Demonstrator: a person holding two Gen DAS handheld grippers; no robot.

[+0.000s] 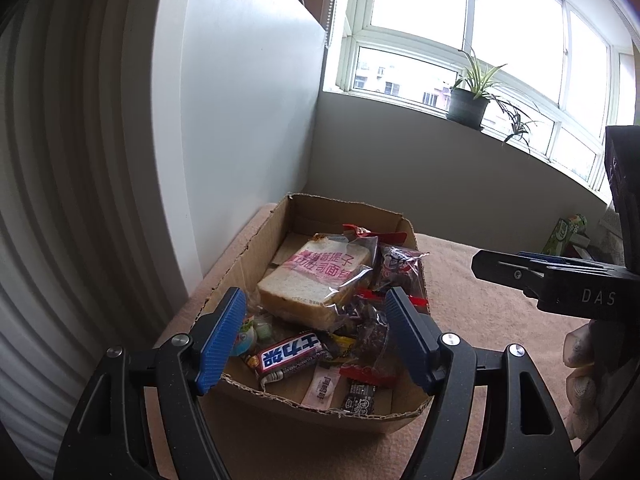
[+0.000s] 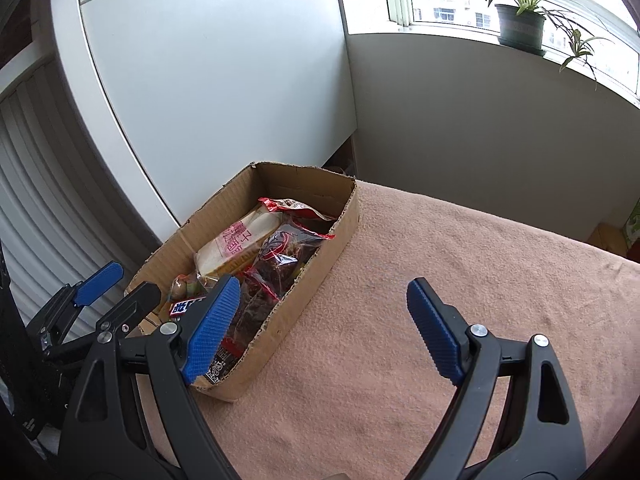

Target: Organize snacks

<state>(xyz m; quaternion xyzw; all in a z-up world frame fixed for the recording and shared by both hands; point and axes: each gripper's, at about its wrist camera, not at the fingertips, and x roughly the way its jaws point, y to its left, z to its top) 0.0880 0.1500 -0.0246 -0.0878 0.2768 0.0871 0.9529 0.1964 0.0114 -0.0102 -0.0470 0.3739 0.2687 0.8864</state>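
All snacks (image 1: 316,312) in box (image 1: 256,240), cloth (image 2: 400,320) bare; looks near done. Left gripper (image 1: 316,340), right gripper (image 2: 324,328): jaws apart, empty.

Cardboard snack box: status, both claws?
Left claw open, empty, above the brown cardboard box. Right claw open, empty, over the peach cloth. Clear-wrapped bread slice tops the snacks. Nothing blocking.

From my left camera the right gripper (image 1: 560,280) runs off the frame edge, so I can't read its jaws there. My left gripper (image 1: 316,336) hides part of the cardboard box (image 1: 248,248). The bread bag (image 1: 312,280) covers snacks beneath; small wrappers' print is unreadable.
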